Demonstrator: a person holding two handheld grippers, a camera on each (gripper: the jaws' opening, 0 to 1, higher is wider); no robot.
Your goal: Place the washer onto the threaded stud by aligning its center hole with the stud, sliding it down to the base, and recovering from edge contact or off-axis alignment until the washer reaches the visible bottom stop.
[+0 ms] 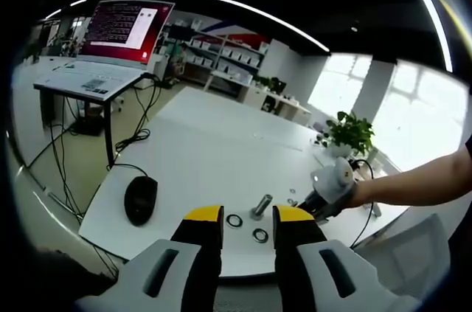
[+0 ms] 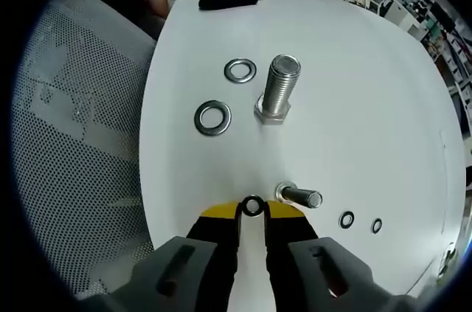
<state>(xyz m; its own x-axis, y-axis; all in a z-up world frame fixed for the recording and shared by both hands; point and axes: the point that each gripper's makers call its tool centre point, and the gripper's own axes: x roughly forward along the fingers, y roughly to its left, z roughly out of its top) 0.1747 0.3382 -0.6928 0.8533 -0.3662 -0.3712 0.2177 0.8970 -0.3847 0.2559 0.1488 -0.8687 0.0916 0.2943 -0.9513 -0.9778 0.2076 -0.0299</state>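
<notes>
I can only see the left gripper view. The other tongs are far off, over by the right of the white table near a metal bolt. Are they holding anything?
Observer: Yes. In the right gripper view, the right tongs pinch a small dark ring-shaped washer between their yellow tips.
Operator: Where is it meant to go?
Observer: A small threaded steel stud sits just to the right of it in that view. The washer is beside the stud, not on it yet.
Operator: Are there any spare little ones?
Observer: Two more small dark washers lie on the white table beyond the stud.
</notes>
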